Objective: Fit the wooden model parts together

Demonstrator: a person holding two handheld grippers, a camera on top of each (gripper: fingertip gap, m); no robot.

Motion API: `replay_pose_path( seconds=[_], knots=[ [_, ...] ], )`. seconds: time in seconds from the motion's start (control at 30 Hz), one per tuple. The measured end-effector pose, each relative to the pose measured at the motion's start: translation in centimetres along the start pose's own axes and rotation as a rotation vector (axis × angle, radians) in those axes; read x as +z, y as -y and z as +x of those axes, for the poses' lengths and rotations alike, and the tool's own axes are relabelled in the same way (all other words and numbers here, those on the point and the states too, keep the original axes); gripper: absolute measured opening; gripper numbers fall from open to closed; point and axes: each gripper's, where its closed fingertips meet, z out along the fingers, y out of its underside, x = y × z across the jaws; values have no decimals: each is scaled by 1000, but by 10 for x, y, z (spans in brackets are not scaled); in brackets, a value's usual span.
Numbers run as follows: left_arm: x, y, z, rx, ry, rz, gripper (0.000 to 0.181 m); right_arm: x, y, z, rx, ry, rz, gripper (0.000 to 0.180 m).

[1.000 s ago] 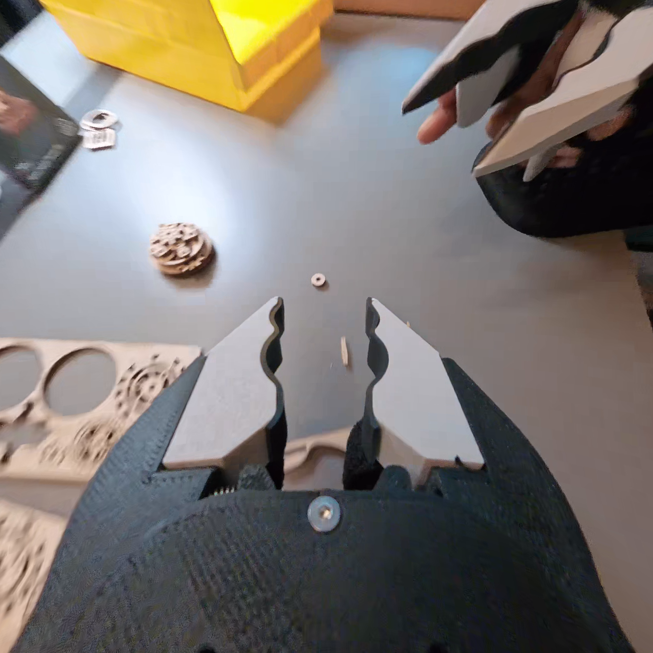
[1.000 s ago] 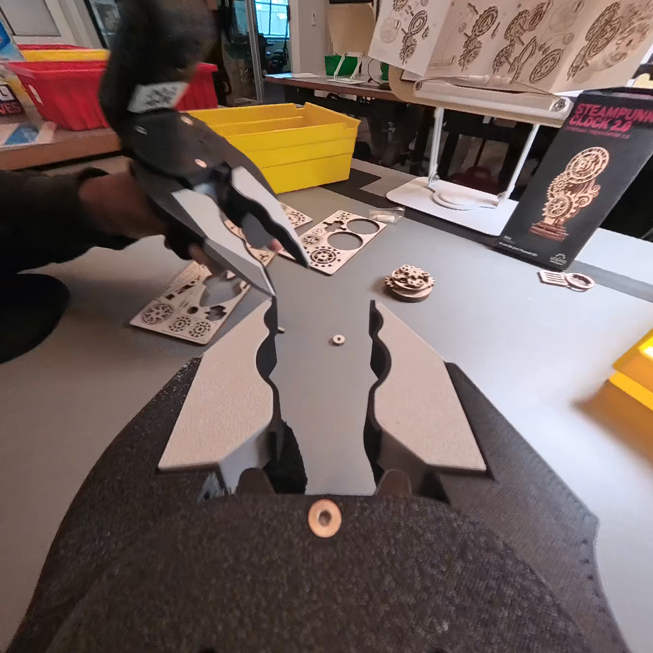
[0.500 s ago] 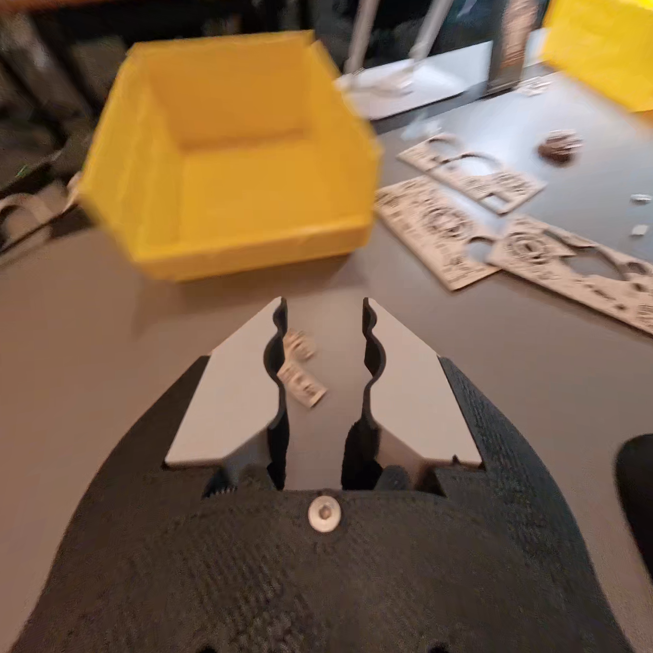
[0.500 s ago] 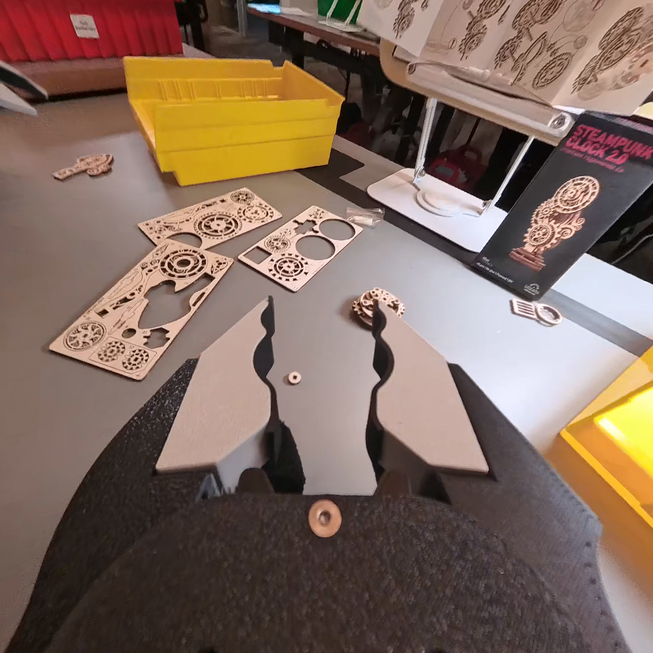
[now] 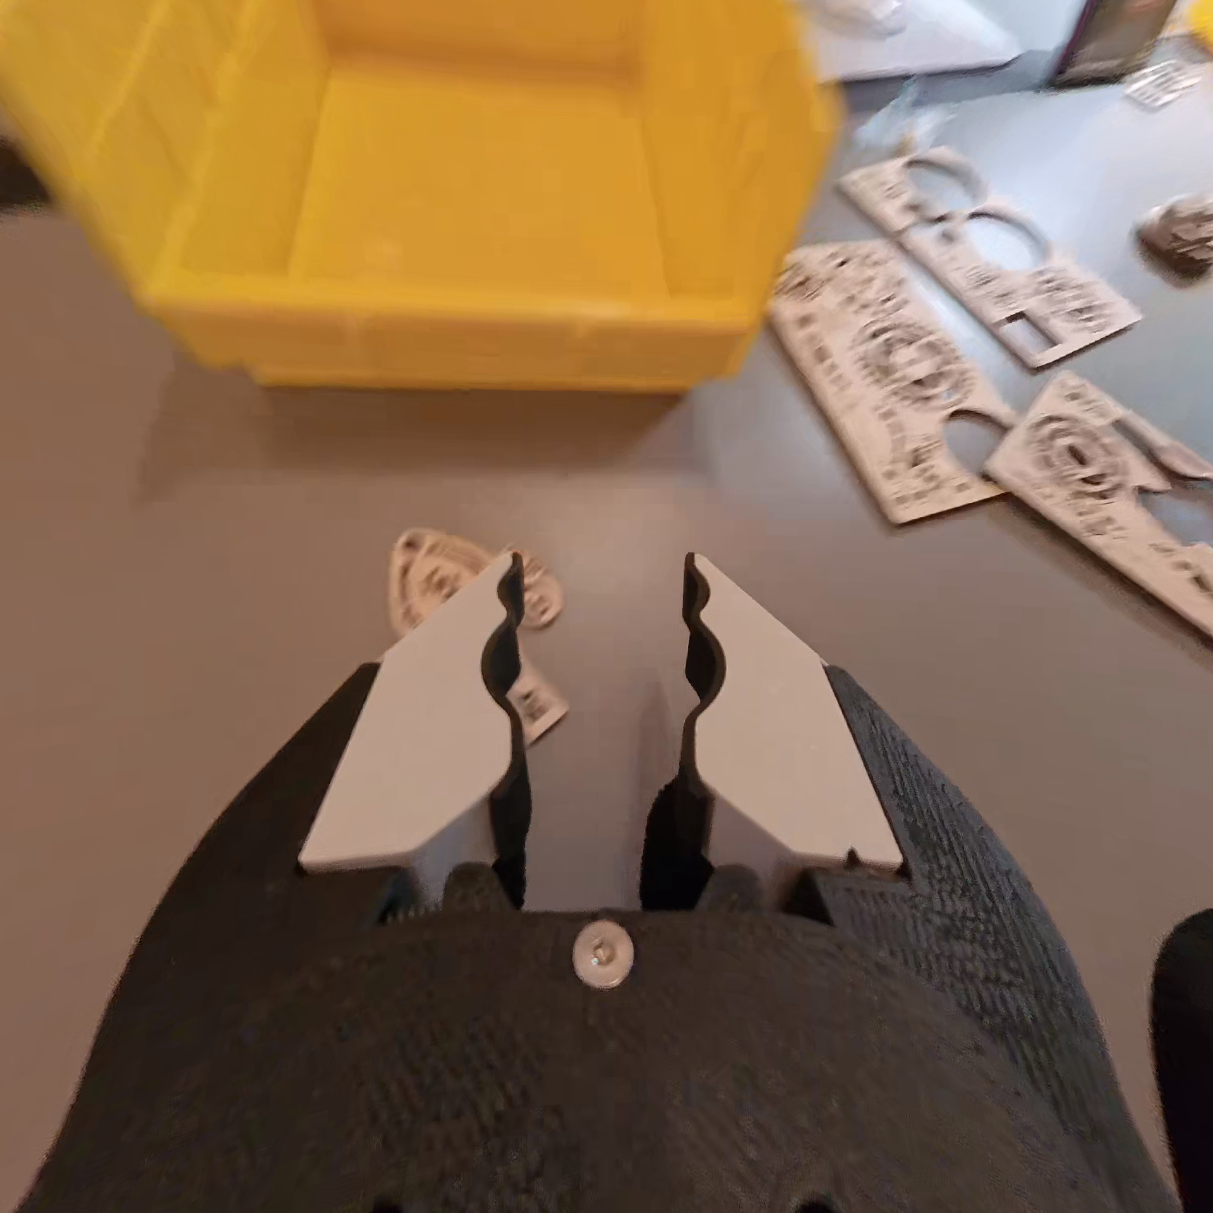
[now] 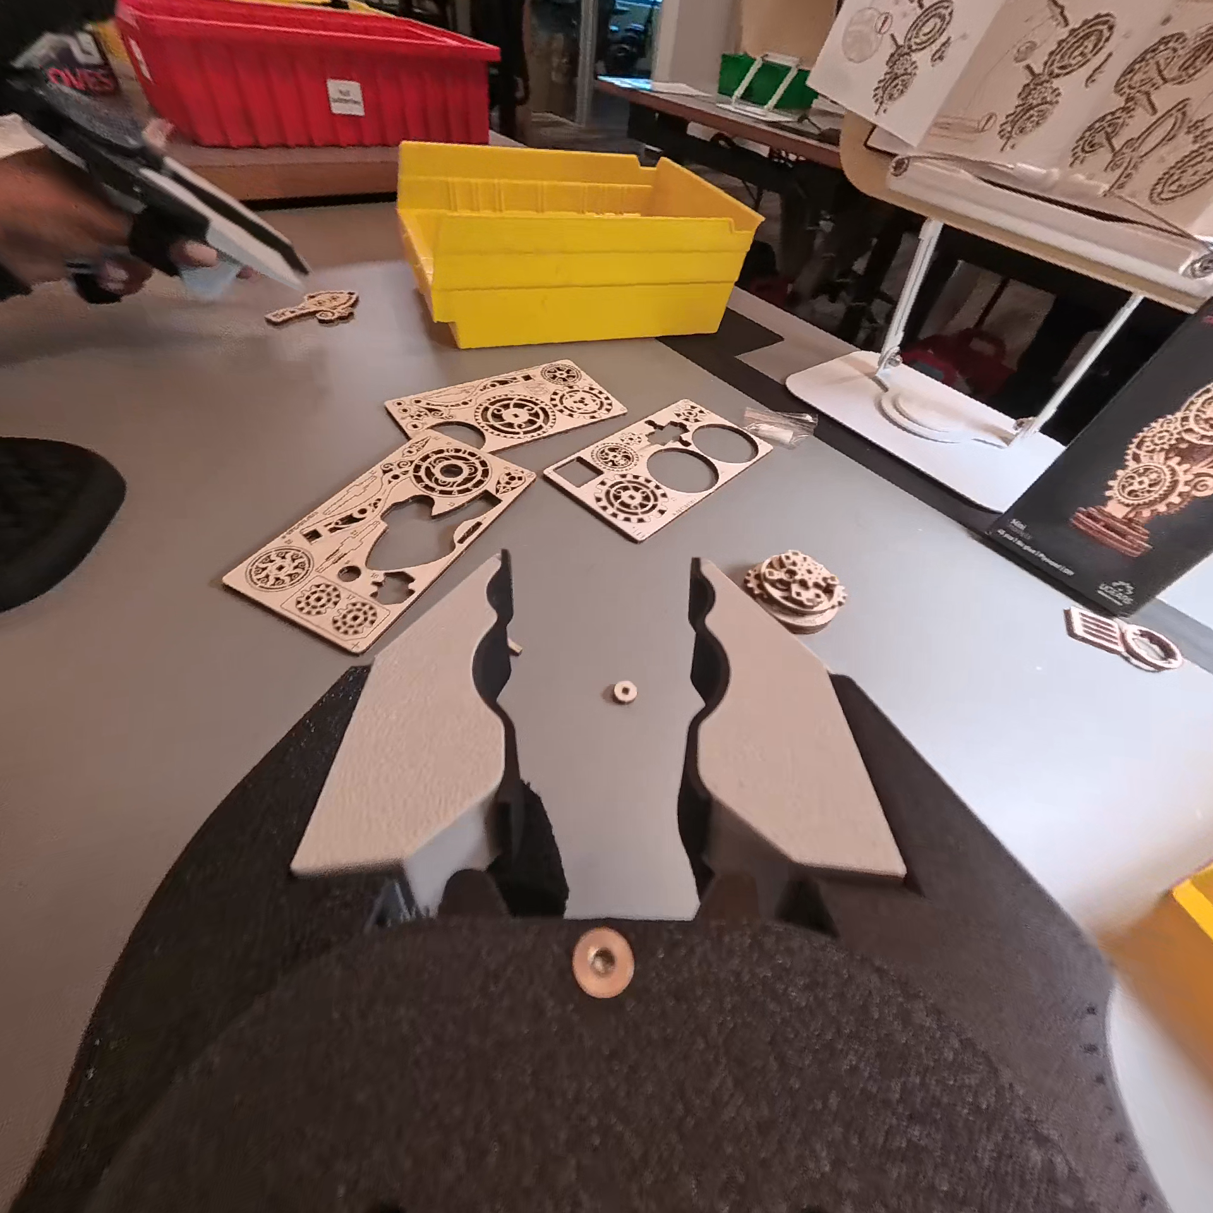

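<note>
My left gripper [image 5: 598,566] is open and empty, just above a flat keyhole-shaped wooden part [image 5: 453,584] that lies half hidden under its left finger; the part also shows in the right wrist view [image 6: 315,308], with the left gripper [image 6: 289,266] beside it. My right gripper [image 6: 598,570] is open and empty over the grey table, with a small wooden washer [image 6: 623,693] between its fingers and a thin wooden peg [image 6: 514,644] by the left finger. An assembled gear stack [image 6: 795,591] lies just right of it. Three wooden part sheets [image 6: 387,545] lie ahead.
A yellow bin [image 5: 459,197] stands right behind the keyhole part and shows in the right wrist view [image 6: 571,249]. A black product box [image 6: 1129,505], a white stand base [image 6: 919,407], a small grille part with a ring [image 6: 1122,640] and a red crate [image 6: 308,85] are around. Tip to tip, the grippers are about 45 cm apart. The assembled gear stack [image 6: 795,591] is about 15 cm from my right fingertips.
My left gripper has swung from the table's middle to the yellow bin and come down close over the keyhole part. My right gripper has shifted slightly; the washer now lies between its fingers.
</note>
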Motion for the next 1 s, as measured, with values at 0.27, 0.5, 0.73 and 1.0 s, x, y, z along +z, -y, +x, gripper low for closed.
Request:
replay_pose_path(
  seconds=[0.27, 0.5, 0.73, 1.0],
  knots=[
    [44, 65, 153, 253, -360, 196, 52, -10, -16, 22, 65, -9, 70, 51],
    [60, 106, 202, 253, -441, 403, 34, 1, -27, 32, 127, 3, 119, 46],
    [2, 150, 244, 233, -497, 661, 0, 10, -28, 10, 63, 47, 93, 42],
    [-16, 162, 260, 183, -418, 743, 0, 62, 17, -23, -21, 173, 97, 31]
  ],
)
